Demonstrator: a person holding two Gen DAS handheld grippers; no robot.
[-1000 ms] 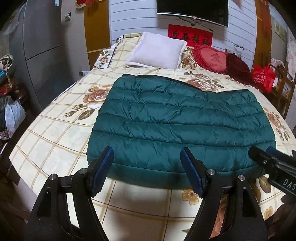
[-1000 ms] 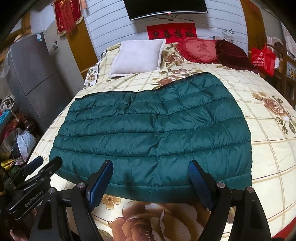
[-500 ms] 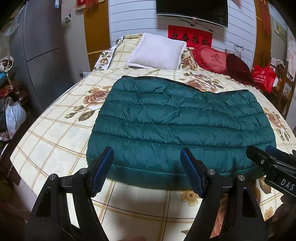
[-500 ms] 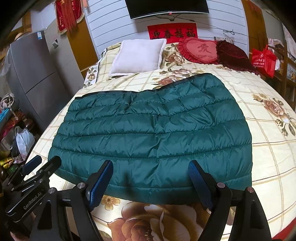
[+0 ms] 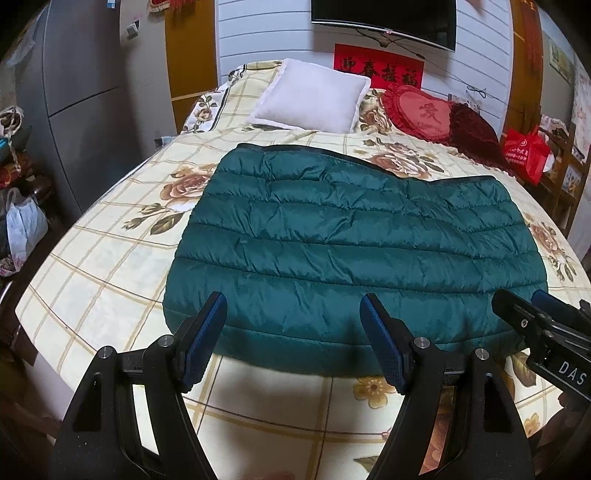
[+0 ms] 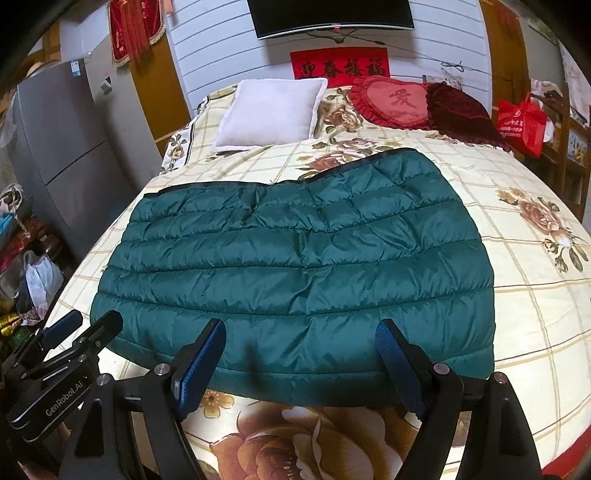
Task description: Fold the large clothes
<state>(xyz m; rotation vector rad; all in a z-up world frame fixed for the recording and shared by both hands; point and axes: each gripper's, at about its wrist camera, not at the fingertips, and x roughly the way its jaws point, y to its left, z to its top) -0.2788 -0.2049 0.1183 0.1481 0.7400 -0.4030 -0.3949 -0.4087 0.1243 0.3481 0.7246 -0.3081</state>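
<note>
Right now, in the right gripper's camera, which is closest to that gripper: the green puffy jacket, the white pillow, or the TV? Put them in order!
1. Green puffy jacket, on the bed just beyond the open right gripper.
2. White pillow, at the bed's head, left.
3. TV, on the far wall.

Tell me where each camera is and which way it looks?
Left wrist view: sits on the left hand-held gripper, tilted down toward the near edge of the green jacket; its open fingers show, and the right hand-held gripper's tip at the right.
Right wrist view: sits on the right hand-held gripper, facing the same way; its open fingers show, and the left one at lower left.
Both share the jacket, bed, white pillow and TV.
</note>
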